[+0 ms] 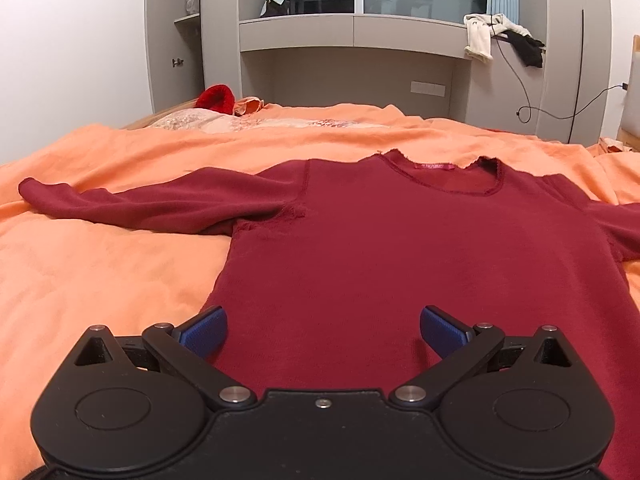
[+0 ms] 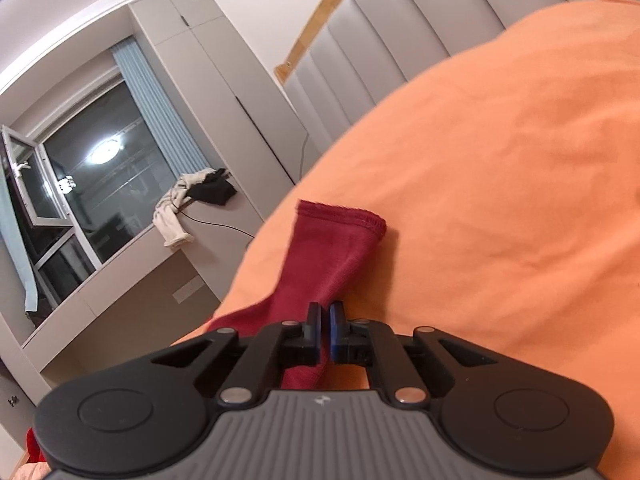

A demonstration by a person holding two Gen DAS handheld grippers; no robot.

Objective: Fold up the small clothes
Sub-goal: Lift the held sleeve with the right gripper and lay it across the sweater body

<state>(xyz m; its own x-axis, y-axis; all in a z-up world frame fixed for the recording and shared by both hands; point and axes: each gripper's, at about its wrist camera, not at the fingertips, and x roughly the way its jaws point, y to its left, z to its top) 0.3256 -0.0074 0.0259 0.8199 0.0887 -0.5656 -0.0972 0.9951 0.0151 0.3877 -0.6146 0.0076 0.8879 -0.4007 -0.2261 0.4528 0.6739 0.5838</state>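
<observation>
A dark red long-sleeved shirt (image 1: 400,248) lies flat, front up, on the orange bedspread (image 1: 100,264), collar at the far end. Its left sleeve (image 1: 132,200) stretches out to the left. My left gripper (image 1: 323,330) is open just above the shirt's lower hem, blue pads wide apart and empty. My right gripper (image 2: 325,328) is shut on the shirt's right sleeve (image 2: 332,256), pinching the fabric a little behind the cuff (image 2: 344,213), which lies ahead of the fingers on the bedspread (image 2: 500,200).
A red knitted item (image 1: 216,98) and a patterned quilt (image 1: 248,122) lie at the bed's far end. A window ledge with white and black clothes (image 1: 500,36) stands behind. A padded grey headboard (image 2: 380,36) borders the bed on the right.
</observation>
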